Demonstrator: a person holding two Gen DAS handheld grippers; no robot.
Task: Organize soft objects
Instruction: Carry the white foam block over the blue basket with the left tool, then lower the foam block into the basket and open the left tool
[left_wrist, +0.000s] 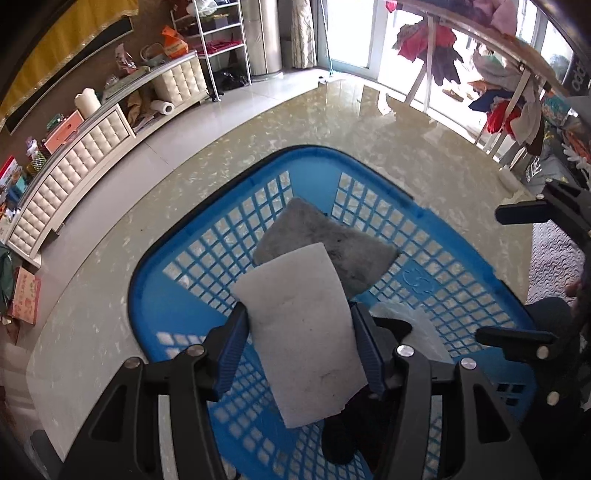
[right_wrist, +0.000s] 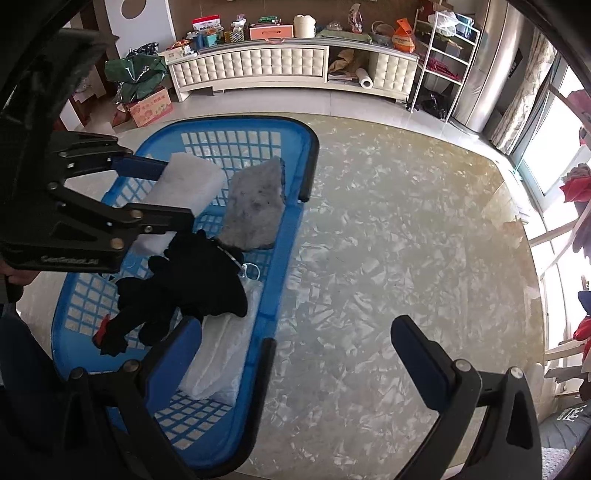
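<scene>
Basket (left_wrist: 421, 284): blue plastic, rounded rectangular shape, walls and bottom made as an open grid of small square holes, with a dark rim. It stands on the table.

Table (right_wrist: 388, 240): glossy surface with a beige, marble-like pattern of pale flakes; it reflects the window light.

White sponge (left_wrist: 303, 332): a flat rectangular pad of white foam, matte, with a few faint grey marks. It is held above the inside of the basket, tilted, and it partly covers the grey pad in the left wrist view.

Left gripper (left_wrist: 299, 347): black frame with blue ribbed pads. The two pads press on the long sides of the white sponge, so it is closed on it, with the jaws about half apart.

Grey pad (right_wrist: 255, 206): thick, roughly rectangular, fuzzy grey surface with darker spots. It lies in the basket at its far end.

Black soft toy (right_wrist: 184, 291): plush, deep black, irregular shape with several limbs and a small red part at one end. It lies in the basket, partly on the plastic bag.

Plastic bag (right_wrist: 225, 354): clear, wrinkled film around something white, in the near part of the basket.

Right gripper (right_wrist: 291, 354): its jaws stand wide apart and hold nothing; one finger hangs over the basket, the other over the bare table.
</scene>
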